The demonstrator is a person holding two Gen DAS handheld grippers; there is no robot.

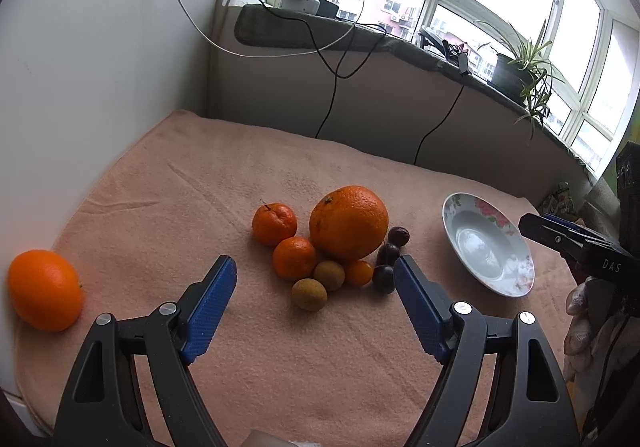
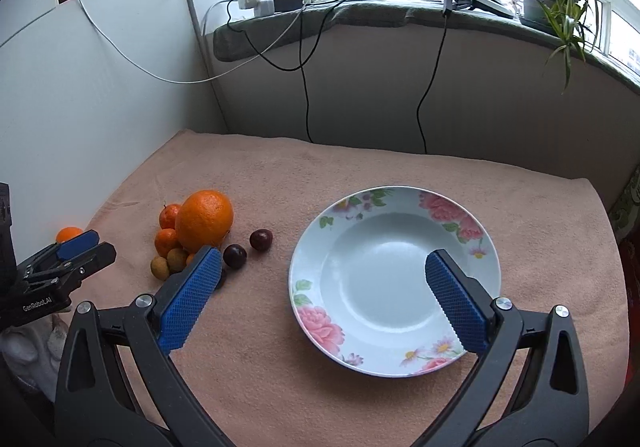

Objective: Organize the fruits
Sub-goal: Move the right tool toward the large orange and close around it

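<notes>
Left gripper spread, facing fruit pile at 12 o'clock; right gripper spread over empty plate, probably the drop spot.

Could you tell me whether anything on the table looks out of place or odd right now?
One orange lies alone at the far left edge of the pink towel, well apart from the cluster around the big orange. The floral plate holds nothing. Nothing looks spilled or damaged. Both the left gripper and the right gripper are open.
</notes>
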